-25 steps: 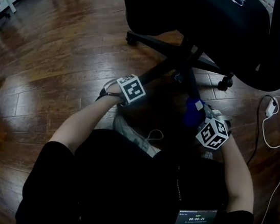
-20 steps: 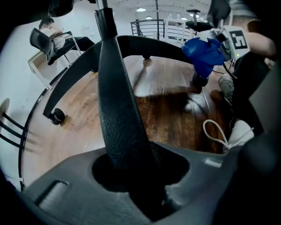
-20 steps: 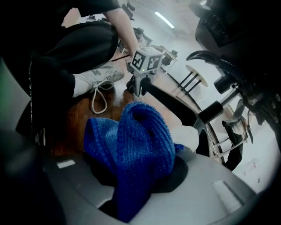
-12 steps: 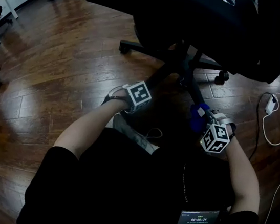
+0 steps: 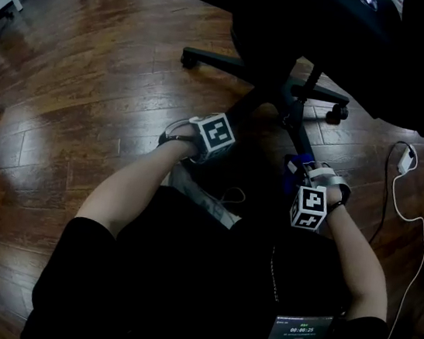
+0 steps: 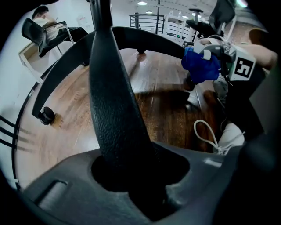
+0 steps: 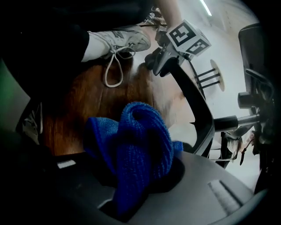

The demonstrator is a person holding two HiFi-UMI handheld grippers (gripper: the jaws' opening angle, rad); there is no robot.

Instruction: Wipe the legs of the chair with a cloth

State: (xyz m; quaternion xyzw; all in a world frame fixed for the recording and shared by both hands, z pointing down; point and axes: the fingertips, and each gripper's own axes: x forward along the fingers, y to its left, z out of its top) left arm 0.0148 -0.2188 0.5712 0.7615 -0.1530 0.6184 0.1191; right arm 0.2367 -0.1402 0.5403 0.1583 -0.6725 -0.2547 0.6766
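Observation:
A black office chair (image 5: 333, 33) stands over its star base. One black chair leg (image 6: 109, 96) runs between the jaws of my left gripper (image 6: 136, 176) and fills the gap. These jaws have just been opening a little and still press on the leg. From the head view the left gripper (image 5: 207, 145) sits low on that leg (image 5: 239, 114). My right gripper (image 7: 140, 176) is shut on a bunched blue cloth (image 7: 140, 140). In the head view the cloth (image 5: 294, 167) lies beside another leg (image 5: 298, 138), with the right gripper (image 5: 301, 177) just behind it.
A white sneaker (image 5: 200, 198) rests on the wooden floor between my arms. A white cable with a charger (image 5: 409, 161) trails at the right. Castors (image 5: 187, 59) end the legs. The chair seat hangs low above both grippers.
My left gripper has shifted right along its leg, toward the hub. The right gripper has sunk and rolled, carrying the blue cloth closer to its leg.

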